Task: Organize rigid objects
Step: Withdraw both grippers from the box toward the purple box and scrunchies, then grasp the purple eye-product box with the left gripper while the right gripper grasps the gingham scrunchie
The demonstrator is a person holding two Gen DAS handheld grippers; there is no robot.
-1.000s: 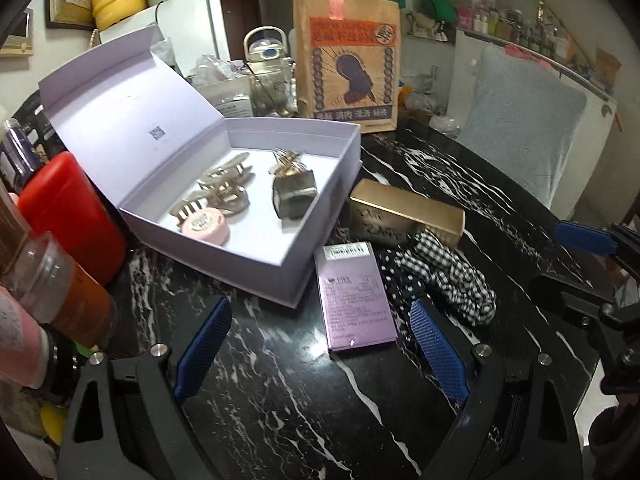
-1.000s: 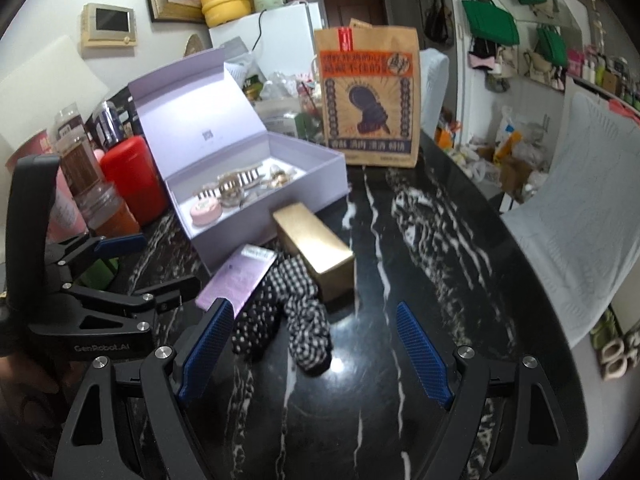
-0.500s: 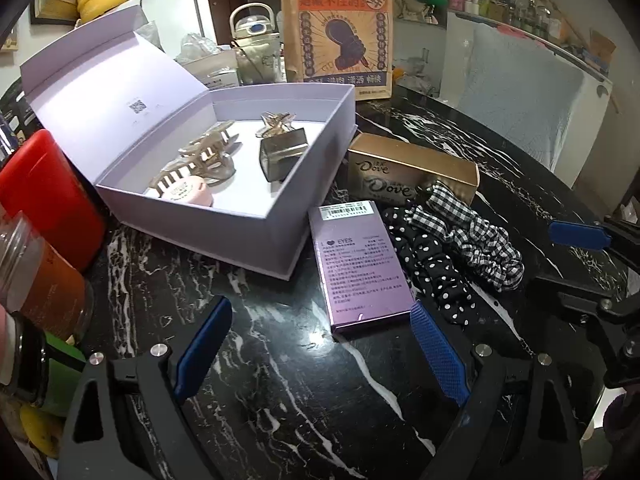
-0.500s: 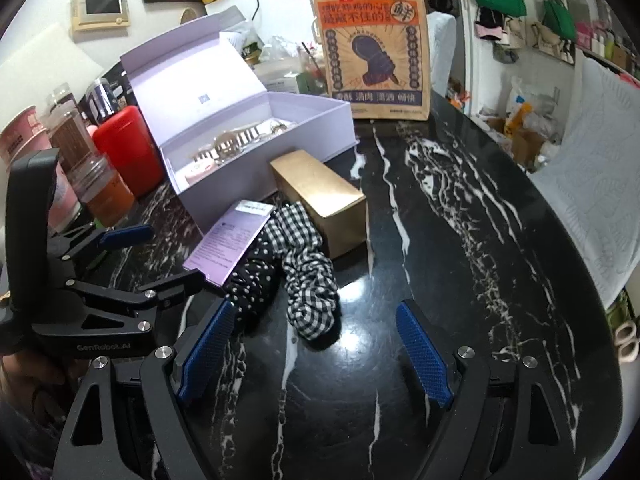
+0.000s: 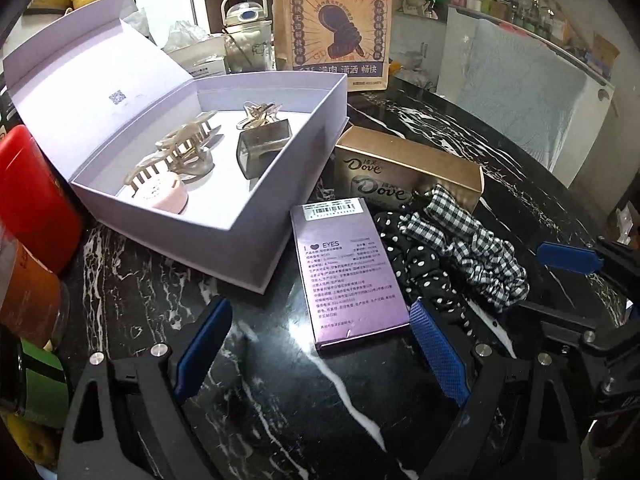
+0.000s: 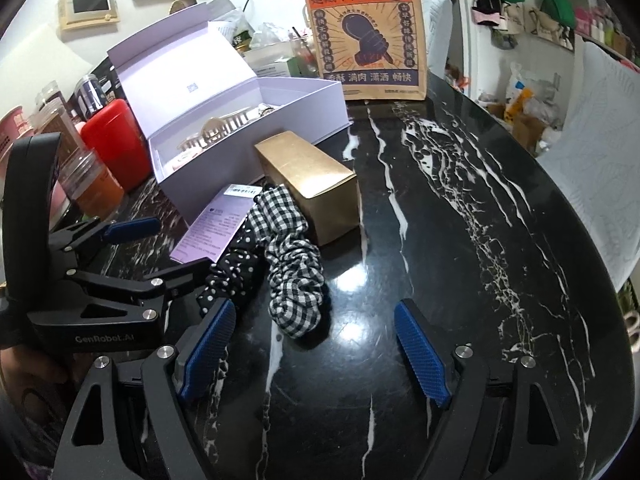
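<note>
An open lilac box [image 5: 280, 216] [image 6: 248, 148] holds hair claws [image 5: 180, 152], a pink round case [image 5: 162, 196] and a dark square clip [image 5: 264, 148]. A flat purple carton [image 5: 344, 268] [image 6: 216, 224] lies just ahead of my left gripper [image 5: 320, 340], which is open and empty. A gold Dove box [image 5: 408, 168] [image 6: 308, 184] sits to its right, with a gingham scrunchie [image 5: 472, 244] [image 6: 292, 264] and a polka-dot scrunchie [image 5: 416, 268] [image 6: 236, 264] between them. My right gripper [image 6: 312, 340] is open and empty, just short of the gingham scrunchie.
A red canister [image 5: 32, 200] [image 6: 116, 140] and jars [image 5: 28, 304] stand at the left table edge. A brown paper bag [image 5: 332, 24] [image 6: 366, 28] stands behind the box. The black marble table [image 6: 480, 220] stretches to the right. A cloth-covered chair [image 5: 520, 88] stands beyond.
Both grippers have moved forward and lower towards the objects. The purple carton and scrunchies now sit closer to the fingertips. Nothing was grasped.
</note>
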